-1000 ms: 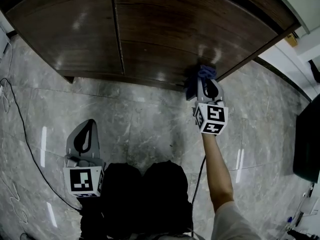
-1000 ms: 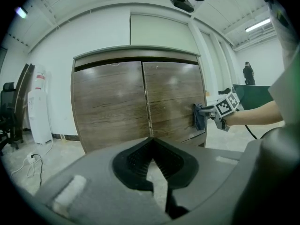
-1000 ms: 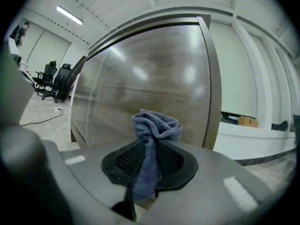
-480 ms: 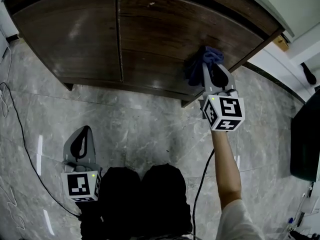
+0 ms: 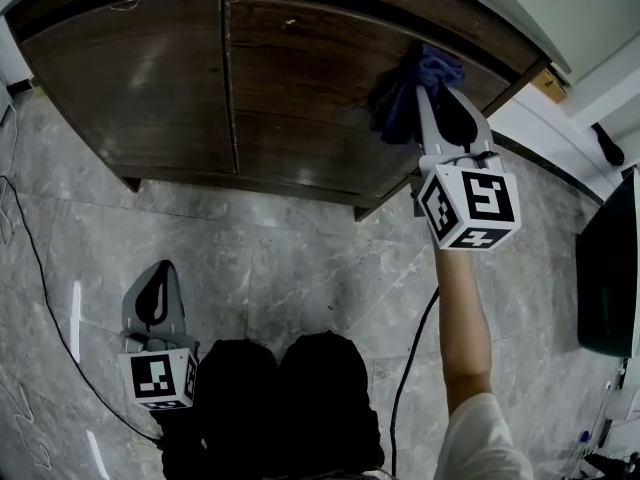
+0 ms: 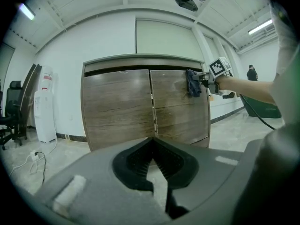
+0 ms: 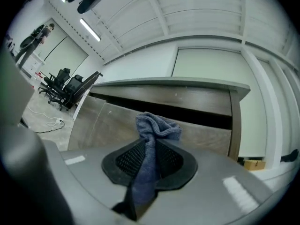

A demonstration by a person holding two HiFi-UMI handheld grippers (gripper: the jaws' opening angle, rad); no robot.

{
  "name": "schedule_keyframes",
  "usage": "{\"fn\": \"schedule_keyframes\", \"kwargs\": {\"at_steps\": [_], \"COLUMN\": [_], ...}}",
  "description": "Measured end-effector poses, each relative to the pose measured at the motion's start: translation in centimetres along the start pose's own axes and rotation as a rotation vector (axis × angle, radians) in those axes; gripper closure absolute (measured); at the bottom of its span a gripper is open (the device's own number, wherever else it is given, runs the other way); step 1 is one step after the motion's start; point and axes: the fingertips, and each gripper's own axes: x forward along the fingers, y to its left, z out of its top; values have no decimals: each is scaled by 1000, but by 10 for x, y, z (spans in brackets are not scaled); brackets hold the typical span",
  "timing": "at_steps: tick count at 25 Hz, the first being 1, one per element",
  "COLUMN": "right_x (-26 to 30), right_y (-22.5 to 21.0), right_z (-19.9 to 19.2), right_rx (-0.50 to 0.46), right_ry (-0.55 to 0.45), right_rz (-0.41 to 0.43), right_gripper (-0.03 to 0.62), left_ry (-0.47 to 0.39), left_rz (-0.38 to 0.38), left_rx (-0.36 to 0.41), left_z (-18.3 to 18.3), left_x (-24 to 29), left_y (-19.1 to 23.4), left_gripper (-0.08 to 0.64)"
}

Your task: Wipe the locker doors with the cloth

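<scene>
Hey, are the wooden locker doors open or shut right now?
Shut. The two brown wooden locker doors sit flush, edges meeting at the middle.

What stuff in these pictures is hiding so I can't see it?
Inside the locker: every view, its shut doors hide it.
Whether the cloth touches the door: head view, the bunched cloth and right gripper cover that spot.
Far-off person: left gripper view, too small.
Box beside the locker: right gripper view, the gripper's body cuts off its bottom.
</scene>
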Motion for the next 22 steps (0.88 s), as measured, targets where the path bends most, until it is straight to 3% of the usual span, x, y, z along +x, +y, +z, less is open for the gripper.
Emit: {"fn": "schedule_keyframes", "kwargs": {"at_steps": [5, 10, 22], "right_x": [3, 2, 0], "right_y": [-3, 1, 33], "right_z": [17, 9, -59], "right_rx": [4, -8, 45], "right_ry": [-38, -70, -4], "right_rz": [-17, -42, -33], "right_gripper": [518, 520, 520], "left_ry": [-6, 3, 14], "left_rz": [2, 5, 12], "left_rx": [-2, -2, 4], "left_z": [-3, -3, -8], "left_x": [0, -1, -2], "left_y": [1, 2, 5], "left_gripper": [558, 558, 558]}}
